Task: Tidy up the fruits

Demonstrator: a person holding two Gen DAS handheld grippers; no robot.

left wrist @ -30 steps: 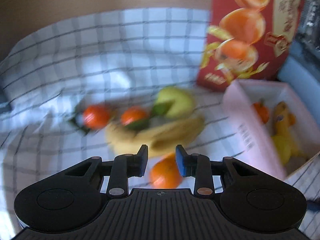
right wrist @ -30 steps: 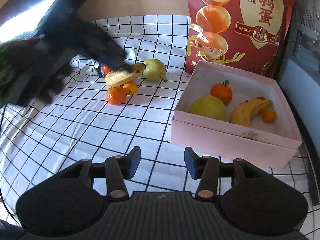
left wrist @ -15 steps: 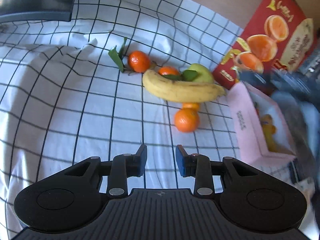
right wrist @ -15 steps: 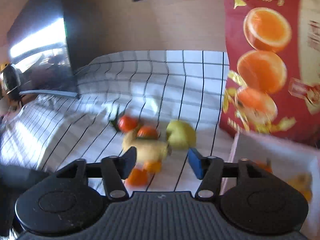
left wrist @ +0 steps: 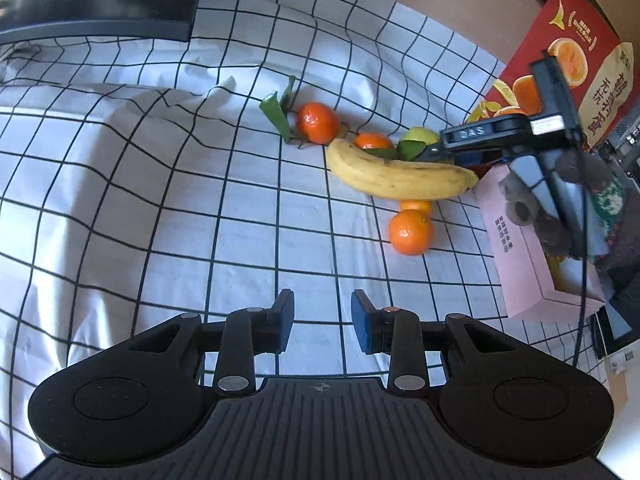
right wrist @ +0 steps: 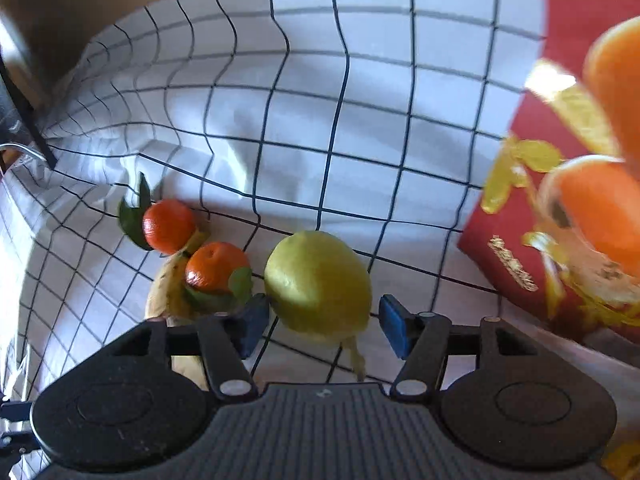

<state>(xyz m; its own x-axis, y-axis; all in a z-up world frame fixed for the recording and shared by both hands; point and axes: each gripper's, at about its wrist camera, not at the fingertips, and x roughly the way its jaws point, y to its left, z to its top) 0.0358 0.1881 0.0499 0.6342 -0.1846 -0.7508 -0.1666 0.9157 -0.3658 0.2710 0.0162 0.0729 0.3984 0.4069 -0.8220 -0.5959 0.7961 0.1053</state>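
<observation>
My right gripper point(right wrist: 322, 326) has just been opening its jaws, which now stand apart on either side of the green pear point(right wrist: 318, 286) without pressing it. The pear lies on the checked cloth point(right wrist: 360, 120) beside the banana point(left wrist: 400, 178) and tangerines point(left wrist: 318, 122). My left gripper point(left wrist: 322, 322) hangs partly open over bare cloth, holding nothing, with the pink box point(left wrist: 520, 256) to its right
</observation>
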